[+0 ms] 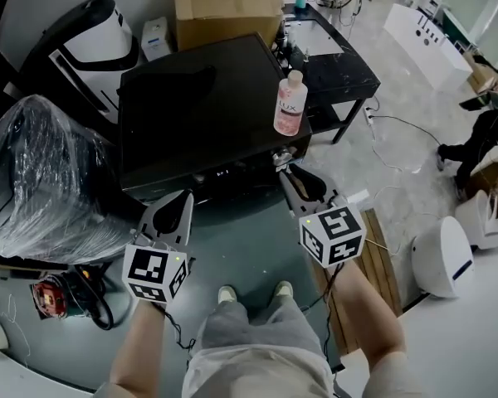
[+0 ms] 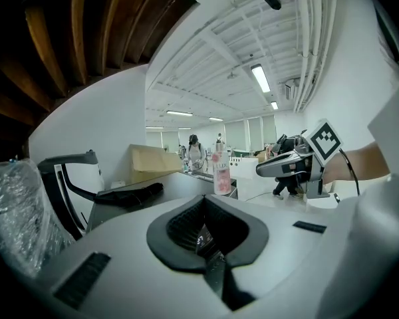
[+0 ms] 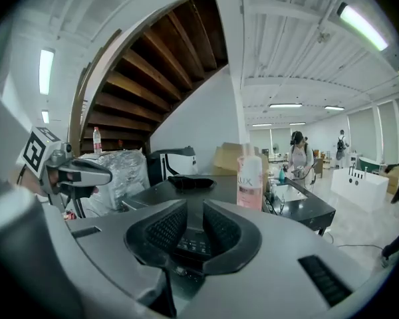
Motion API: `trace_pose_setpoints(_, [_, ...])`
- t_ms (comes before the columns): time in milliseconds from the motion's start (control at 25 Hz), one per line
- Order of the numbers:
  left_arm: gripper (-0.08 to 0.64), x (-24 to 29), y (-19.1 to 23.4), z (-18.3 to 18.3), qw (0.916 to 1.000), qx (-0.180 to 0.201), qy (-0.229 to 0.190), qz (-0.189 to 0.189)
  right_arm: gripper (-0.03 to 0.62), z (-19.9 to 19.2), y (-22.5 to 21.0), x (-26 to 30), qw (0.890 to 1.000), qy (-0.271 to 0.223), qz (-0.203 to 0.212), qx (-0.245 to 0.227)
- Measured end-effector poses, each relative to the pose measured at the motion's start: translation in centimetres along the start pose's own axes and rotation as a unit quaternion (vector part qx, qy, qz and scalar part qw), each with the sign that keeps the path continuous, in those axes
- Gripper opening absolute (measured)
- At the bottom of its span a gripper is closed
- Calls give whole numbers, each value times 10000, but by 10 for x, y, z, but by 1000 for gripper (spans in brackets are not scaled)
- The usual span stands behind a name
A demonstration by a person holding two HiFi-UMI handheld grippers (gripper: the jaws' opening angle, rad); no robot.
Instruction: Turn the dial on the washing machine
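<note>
Fingers [image 2: 176, 228] of the left gripper [image 1: 183, 199] meet at their tips and hold nothing. The dark ribbed fingers [image 3: 161, 234] of the right gripper [image 1: 286, 175] stand a narrow slit apart, and only a row of small buttons shows through the gap. Both grippers hang in the air in front of the black, box-shaped, top-loading washing machine [image 1: 199, 106], pointing at the control strip [image 1: 224, 172] along its front edge. The left one is near the strip's left end and the right one is close to its right front corner. Neither touches the machine as far as any view shows. I judge the task hardly begun: no finger is on a knob, so the approach, the grip and the turn are all left to do. The dial itself I cannot pick out for certain. A small pale knob-like thing [image 1: 279, 159] sits at the right end of the strip, just beside the right gripper's tips, and may be it. The machine stands on the grey floor directly before the person's feet. To its left is a bulky object wrapped in clear crinkled plastic [image 1: 41, 181], and to its right a black low tabletop [image 1: 336, 69]. Its lid is flat, dark and glossy, and the strip carries a few faint lit marks. A pink-and-white plastic bottle with a white cap [image 1: 290, 104] stands upright on the lid near the right front corner, close above where the right gripper would have to work.
</note>
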State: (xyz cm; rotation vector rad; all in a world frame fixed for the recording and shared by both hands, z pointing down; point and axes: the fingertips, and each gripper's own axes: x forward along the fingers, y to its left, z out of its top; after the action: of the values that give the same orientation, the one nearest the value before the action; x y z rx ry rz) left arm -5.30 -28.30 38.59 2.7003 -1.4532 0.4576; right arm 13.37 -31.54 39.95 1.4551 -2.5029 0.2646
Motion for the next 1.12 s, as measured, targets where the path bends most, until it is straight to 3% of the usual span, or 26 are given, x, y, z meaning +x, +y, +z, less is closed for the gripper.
trace_pose_setpoints(280, [20,-36,-3,52,9997,70,-217,18,49,70,33,-51,9989,-409,236,-51])
trace_pose_setpoints(440, [20,-59,-8,83,9988,169,-462,51,44,104,52,-75,9970,-610,317,-353])
trace_pose_setpoints(920, [19,-135,-25,162,9911,657,-1144,162,35,176,112,-148,9904,-1093,650,-545])
trace_pose_setpoints(1120, [20,-157,-31,179,9902,401,-1310,252,34,193,128,-167,9872,-1285,704,-626])
